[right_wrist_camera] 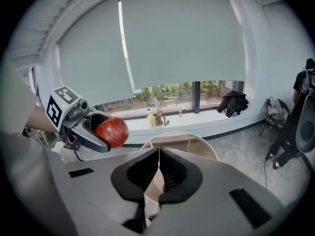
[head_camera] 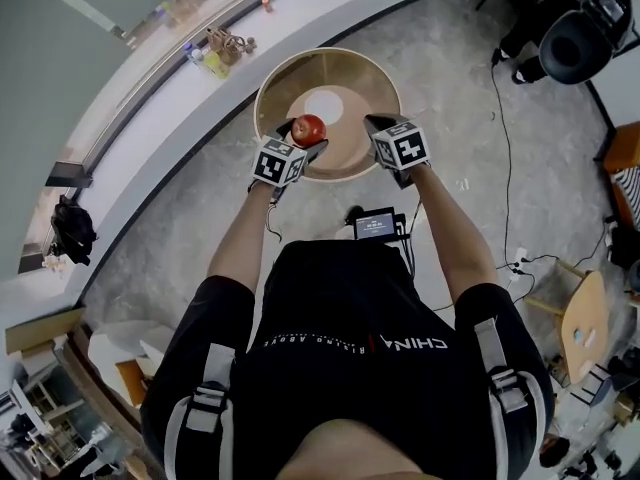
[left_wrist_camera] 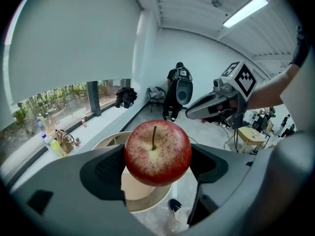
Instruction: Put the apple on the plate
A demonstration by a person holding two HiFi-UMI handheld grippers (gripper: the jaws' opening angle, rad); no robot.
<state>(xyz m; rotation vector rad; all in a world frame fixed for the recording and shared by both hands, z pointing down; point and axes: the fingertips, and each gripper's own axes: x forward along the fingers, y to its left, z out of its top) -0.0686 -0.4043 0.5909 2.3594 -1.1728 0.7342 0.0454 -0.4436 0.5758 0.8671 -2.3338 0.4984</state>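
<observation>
Apple in hand, not yet plated.
Left gripper (head_camera: 303, 138) clamps the round red apple (left_wrist_camera: 157, 153) above the round wooden table (head_camera: 372, 76), at seven o'clock of the small white plate (head_camera: 323, 105). Lowering and release remain. Right gripper (right_wrist_camera: 158, 167) is closed, empty.

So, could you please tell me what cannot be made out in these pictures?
The plate: covered by the apple in the left gripper view, by the shut right gripper in the right gripper view.
The windowsill clutter: too small to name, head view.
The screen at the person's waist: text too small, head view.
</observation>
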